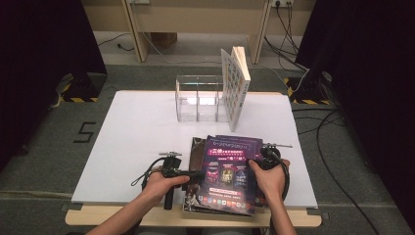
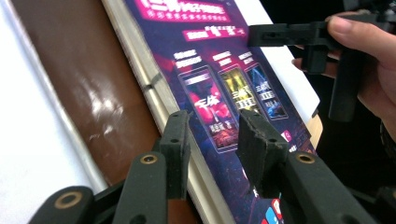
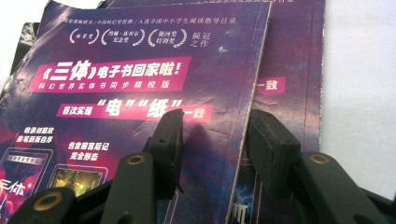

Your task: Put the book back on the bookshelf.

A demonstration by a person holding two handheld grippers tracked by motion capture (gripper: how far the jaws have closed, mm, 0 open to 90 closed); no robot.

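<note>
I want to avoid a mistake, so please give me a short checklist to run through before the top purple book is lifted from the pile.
1. Left tongs straddle the left edge of the top purple paperback book, one jaw above the cover, one beside the page edge: ok.
2. Left pads pressing on it: not ok, a gap shows.
3. Right tongs straddle its right edge: ok.
4. Right pads pressing: not ok, jaws stand apart.
5. Second purple book underneath stays outside the right jaws: cannot tell.
6. Clear plastic compartment box ready behind, a white patterned book upright at its right end: ok.
</note>
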